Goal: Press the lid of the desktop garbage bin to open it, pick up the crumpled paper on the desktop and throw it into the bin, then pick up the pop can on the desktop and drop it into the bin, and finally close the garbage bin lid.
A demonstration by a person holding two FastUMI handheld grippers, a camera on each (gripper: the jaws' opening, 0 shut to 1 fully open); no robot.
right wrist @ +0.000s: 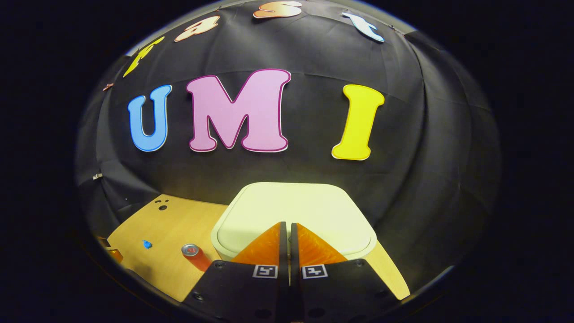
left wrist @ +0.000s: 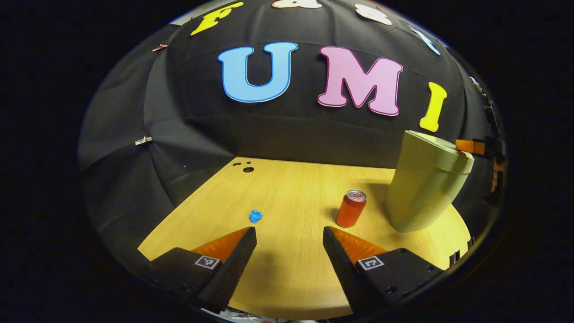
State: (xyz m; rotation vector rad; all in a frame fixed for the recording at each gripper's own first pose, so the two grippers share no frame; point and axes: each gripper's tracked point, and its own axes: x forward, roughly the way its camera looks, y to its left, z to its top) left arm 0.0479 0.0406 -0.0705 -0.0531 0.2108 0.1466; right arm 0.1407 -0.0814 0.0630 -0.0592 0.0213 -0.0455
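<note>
A pale green bin stands on the wooden table at the right, its lid down. An orange-red pop can stands upright just left of it, also seen as the can in the right gripper view. A small blue crumpled paper lies further left, the same paper tiny in the right gripper view. My left gripper hovers open over the table's near part, short of can and paper. My right gripper is shut, empty, tips over the lid's near edge; contact cannot be told. The right gripper shows beside the lid's edge.
The wooden table has small holes near its back left corner. Black cloth wall rises close behind the table and the bin. A hand holds the right gripper at the far right.
</note>
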